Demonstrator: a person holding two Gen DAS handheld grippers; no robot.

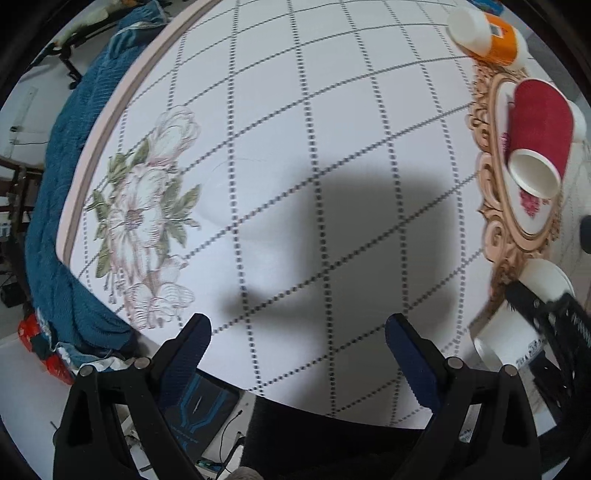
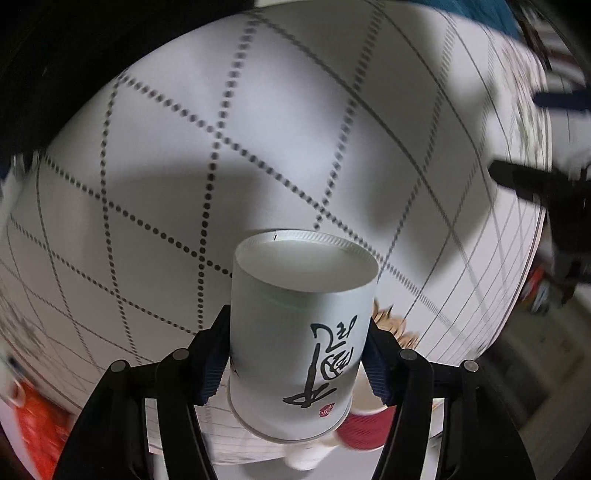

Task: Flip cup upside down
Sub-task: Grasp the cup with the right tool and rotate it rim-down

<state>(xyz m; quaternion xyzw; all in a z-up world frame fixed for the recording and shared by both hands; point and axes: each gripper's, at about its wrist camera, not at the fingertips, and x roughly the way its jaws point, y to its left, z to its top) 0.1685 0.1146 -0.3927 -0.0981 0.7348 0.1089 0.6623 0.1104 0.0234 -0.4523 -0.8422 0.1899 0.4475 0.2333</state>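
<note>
My right gripper (image 2: 295, 350) is shut on a white paper cup (image 2: 299, 332) with black calligraphy. It holds the cup above the table, base pointing away from the camera and rim toward it. The same cup (image 1: 506, 339) shows at the right edge of the left wrist view, held by the right gripper's black fingers (image 1: 535, 306). My left gripper (image 1: 297, 332) is open and empty above the near edge of the round table (image 1: 295, 129).
A red paper cup (image 1: 539, 129) lies on its side on an ornate oval tray (image 1: 495, 206) at the right. An orange and white bottle (image 1: 487, 33) lies at the far right. A blue blanket (image 1: 74, 184) hangs by the table's left edge.
</note>
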